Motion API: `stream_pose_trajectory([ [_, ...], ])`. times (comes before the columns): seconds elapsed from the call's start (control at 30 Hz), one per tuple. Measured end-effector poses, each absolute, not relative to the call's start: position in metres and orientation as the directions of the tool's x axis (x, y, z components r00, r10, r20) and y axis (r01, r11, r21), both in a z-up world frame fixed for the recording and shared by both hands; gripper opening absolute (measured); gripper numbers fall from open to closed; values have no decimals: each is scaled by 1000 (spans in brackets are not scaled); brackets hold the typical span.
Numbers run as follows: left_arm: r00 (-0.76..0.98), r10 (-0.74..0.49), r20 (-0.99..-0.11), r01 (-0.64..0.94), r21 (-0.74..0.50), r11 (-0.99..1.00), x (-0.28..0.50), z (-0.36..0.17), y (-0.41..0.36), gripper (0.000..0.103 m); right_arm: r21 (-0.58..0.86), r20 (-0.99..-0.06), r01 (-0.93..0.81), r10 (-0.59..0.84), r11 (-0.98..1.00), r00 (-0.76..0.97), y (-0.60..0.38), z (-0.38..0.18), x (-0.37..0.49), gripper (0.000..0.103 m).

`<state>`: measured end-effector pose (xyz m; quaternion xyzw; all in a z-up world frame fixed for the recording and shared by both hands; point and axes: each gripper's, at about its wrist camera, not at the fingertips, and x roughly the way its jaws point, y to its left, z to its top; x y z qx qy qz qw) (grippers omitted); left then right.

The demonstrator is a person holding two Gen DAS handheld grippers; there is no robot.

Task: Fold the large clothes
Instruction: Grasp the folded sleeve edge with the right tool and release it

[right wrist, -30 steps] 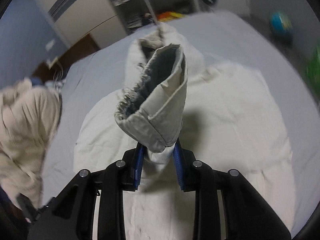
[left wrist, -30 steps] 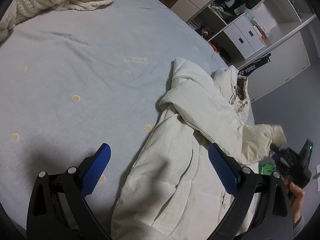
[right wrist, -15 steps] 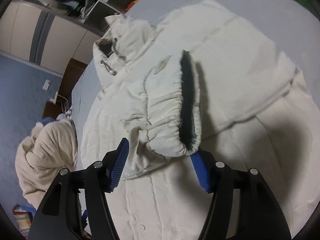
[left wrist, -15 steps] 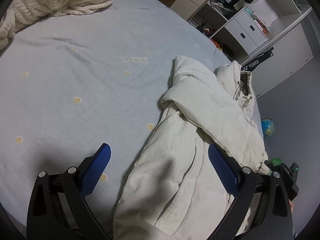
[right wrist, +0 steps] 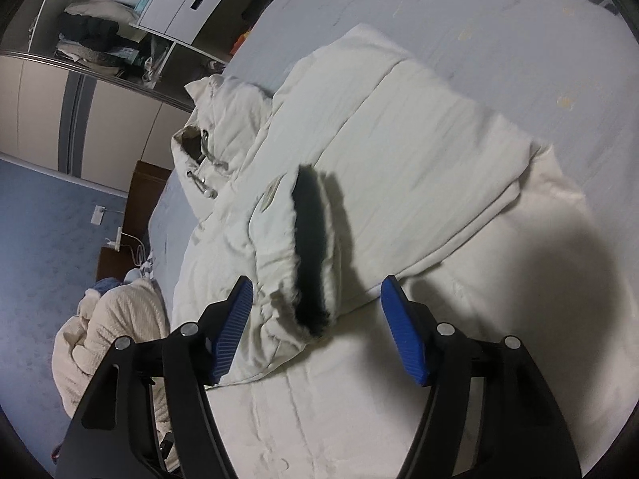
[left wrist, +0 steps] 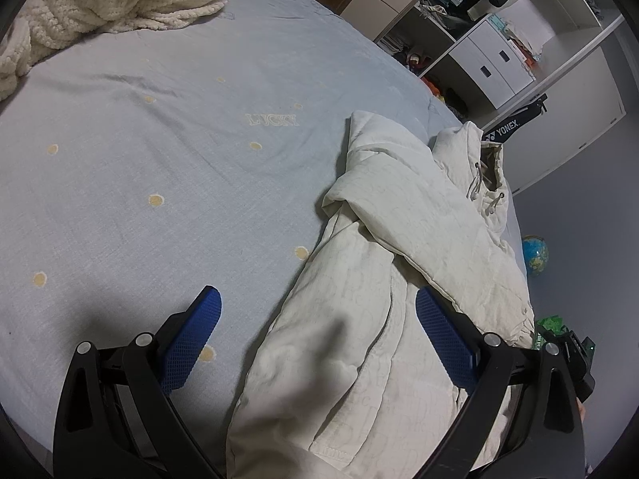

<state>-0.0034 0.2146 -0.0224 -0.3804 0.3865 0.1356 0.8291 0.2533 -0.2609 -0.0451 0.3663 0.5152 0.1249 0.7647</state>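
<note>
Open blue bed sheet [left wrist: 167,167] is seen left of the cream jacket [left wrist: 391,279] — a wide lane bounded only by the knitted blanket [left wrist: 100,4] heaped at the far corner; on the right, passage over the jacket's body is blocked by a folded sleeve cuff [right wrist: 307,263] lying between parted pads

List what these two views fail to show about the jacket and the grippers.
- Jacket hem: left wrist view, cut off by the bottom edge and the left gripper.
- Inside of the sleeve cuff: right wrist view, too dark to read.
- Far sleeve's end: both views, tucked under folded cloth.
- Right gripper: in the left wrist view only a sliver shows at the right edge.
- Bed near edge: hidden by shadow and rim.
</note>
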Motion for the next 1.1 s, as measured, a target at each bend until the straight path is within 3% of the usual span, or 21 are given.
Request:
stream_pose_trajectory([
  [0.27,657,-65,-751,-521,-514,681,-2,-24,214,94,629,-722,71,548,774,422,-235,-33,266,61],
  [0.37,655,-63,-753,-521,-511,683,-2,-23,214,94,530,-789,37,477,847,387,-219,-33,276,19],
  [0.43,655,-64,-753,-521,-511,684,-2,-23,213,94,506,-789,0,463,863,404,-217,-26,279,11],
  [0.53,653,-64,-755,-522,-509,684,-1,-24,213,94,475,-774,-55,446,878,450,-216,-7,284,9],
  [0.67,648,-63,-759,-523,-504,688,-1,-24,213,94,432,-757,-67,401,900,516,-222,15,290,8],
  [0.87,644,-63,-762,-523,-499,691,-1,-25,214,94,350,-849,-42,336,936,408,-218,-21,293,14],
  [0.97,643,-63,-764,-522,-497,694,-1,-25,214,94,385,-848,-5,356,923,392,-230,-32,285,34],
  [1.03,640,-63,-766,-523,-495,694,0,-25,213,94,416,-836,15,376,909,400,-241,-35,277,52],
  [1.1,638,-65,-768,-523,-494,695,1,-25,213,94,443,-818,14,398,897,416,-253,-34,266,55],
])
